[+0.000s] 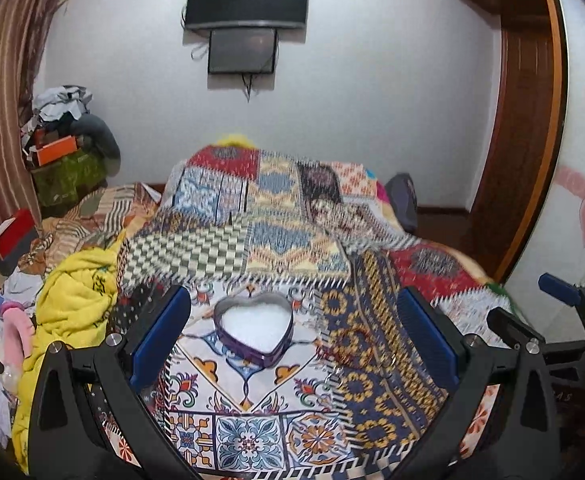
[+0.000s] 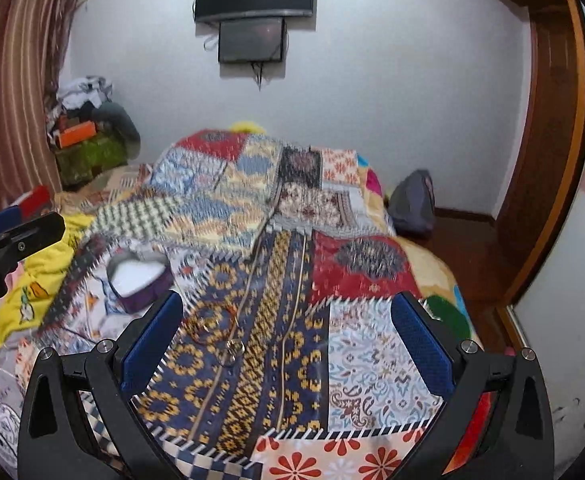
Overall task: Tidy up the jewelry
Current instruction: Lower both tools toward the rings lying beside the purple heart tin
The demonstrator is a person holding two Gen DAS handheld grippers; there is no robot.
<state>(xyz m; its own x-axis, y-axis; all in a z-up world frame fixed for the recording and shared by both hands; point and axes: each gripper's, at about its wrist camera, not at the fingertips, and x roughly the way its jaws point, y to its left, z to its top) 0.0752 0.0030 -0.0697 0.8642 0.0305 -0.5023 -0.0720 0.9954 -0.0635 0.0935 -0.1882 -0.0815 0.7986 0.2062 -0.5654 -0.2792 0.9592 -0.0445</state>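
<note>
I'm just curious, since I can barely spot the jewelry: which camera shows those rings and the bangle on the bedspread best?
The right wrist view: the rings and thin bangle lie close, just inside its left finger, against dark blue cloth. The left wrist view shows the bangle as a faint blurred loop right of the heart-shaped box; the rings are hardly discernible.

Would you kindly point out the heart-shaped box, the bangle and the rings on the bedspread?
heart-shaped box (image 1: pixel 255 323): left wrist view, on its white lining.
bangle (image 2: pixel 212 322): right wrist view, on the thin brown hoop's lower arc.
rings (image 2: pixel 235 347): right wrist view, on the small metal loops.
</note>
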